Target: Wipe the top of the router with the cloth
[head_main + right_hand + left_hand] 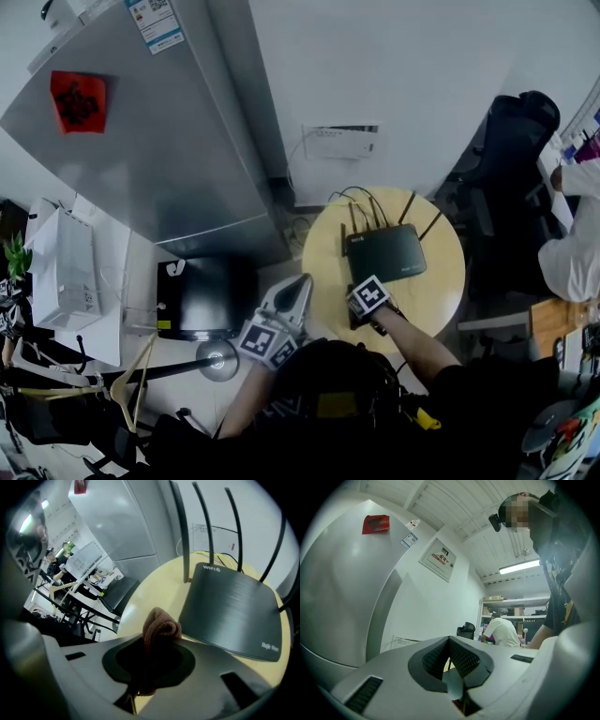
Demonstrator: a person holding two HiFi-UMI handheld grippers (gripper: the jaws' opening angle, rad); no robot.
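the soft, light cloth [161, 627] is pinched tight by its bunched end in the right gripper [152, 660], near the hard black router [229, 611] on the round table [154, 585], and should bend easily, while the left gripper [451, 667] is closed on nothing.

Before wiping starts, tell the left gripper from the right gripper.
The right gripper is shut on the cloth; the left gripper is shut on nothing. The right gripper sits over the table beside the router; the left gripper is off the table's edge. Both carry marker cubes.
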